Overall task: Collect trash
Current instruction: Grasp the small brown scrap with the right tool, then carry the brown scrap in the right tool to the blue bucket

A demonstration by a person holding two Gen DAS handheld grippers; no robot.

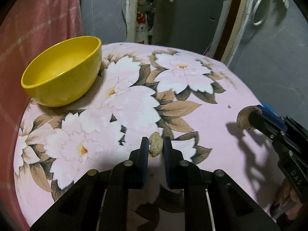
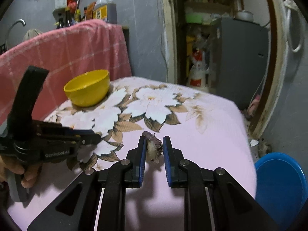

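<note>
Walnut shell (image 1: 155, 144) sits between the blue pads of the left gripper (image 1: 156, 144), low on the flowered cloth of the bench (image 1: 221, 115); the jaws have drawn in and look to be pinching it, though it is not yet off the cloth; a second shell piece (image 2: 154, 148) is pinched in the right gripper (image 2: 154, 147), jaws nearly together, held above the plain pink stretch near the bench's right edge. Both hands seem to be at the pick-up step, I'd say; the next move calls for lifting each piece clear and carrying it to a container. Further back the yellow bowl (image 1: 61, 71) stands empty at the far left corner, close against a pink towel (image 1: 38, 19); open cloth lies between; a blue bin (image 2: 281, 184) waits off the right edge, below bench level.
</note>
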